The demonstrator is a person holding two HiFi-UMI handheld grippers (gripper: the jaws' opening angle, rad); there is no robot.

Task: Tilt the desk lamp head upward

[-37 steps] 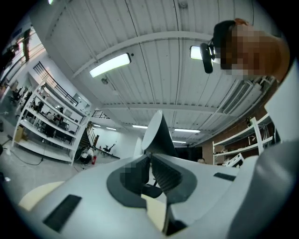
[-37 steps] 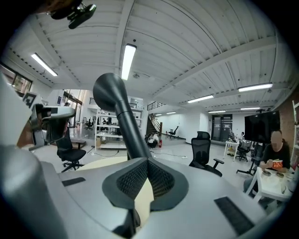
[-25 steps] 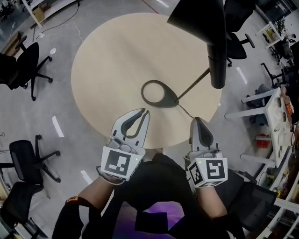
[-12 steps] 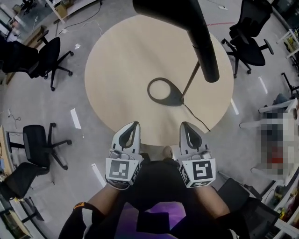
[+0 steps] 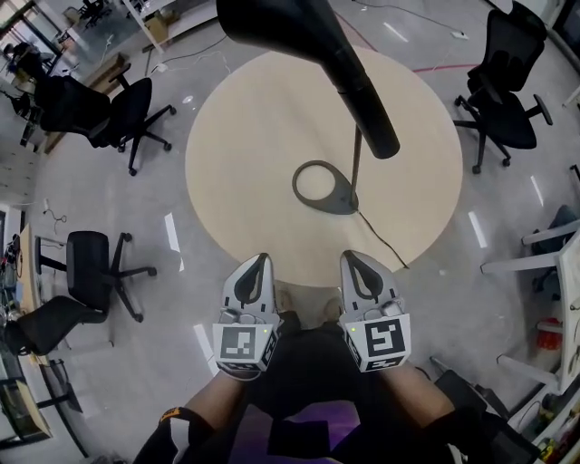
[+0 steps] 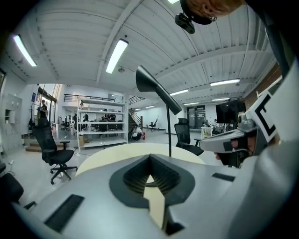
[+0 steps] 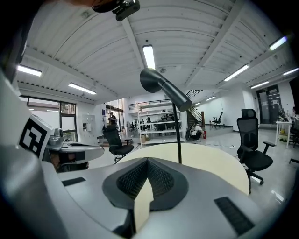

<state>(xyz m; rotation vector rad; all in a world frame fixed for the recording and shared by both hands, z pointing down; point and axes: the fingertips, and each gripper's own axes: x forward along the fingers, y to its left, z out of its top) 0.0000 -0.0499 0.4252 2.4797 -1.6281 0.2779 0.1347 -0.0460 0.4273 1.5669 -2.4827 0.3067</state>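
L hand-held gripper [image 5: 259,261], R hand-held gripper [image 5: 350,257] — closed, empty, at table [image 5: 245,136] edge; lamp head [image 5: 272,23] well apart.

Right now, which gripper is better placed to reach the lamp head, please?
Probably the right gripper: the pole carrying the lamp head stands nearly straight ahead of it; the left gripper sits further left.
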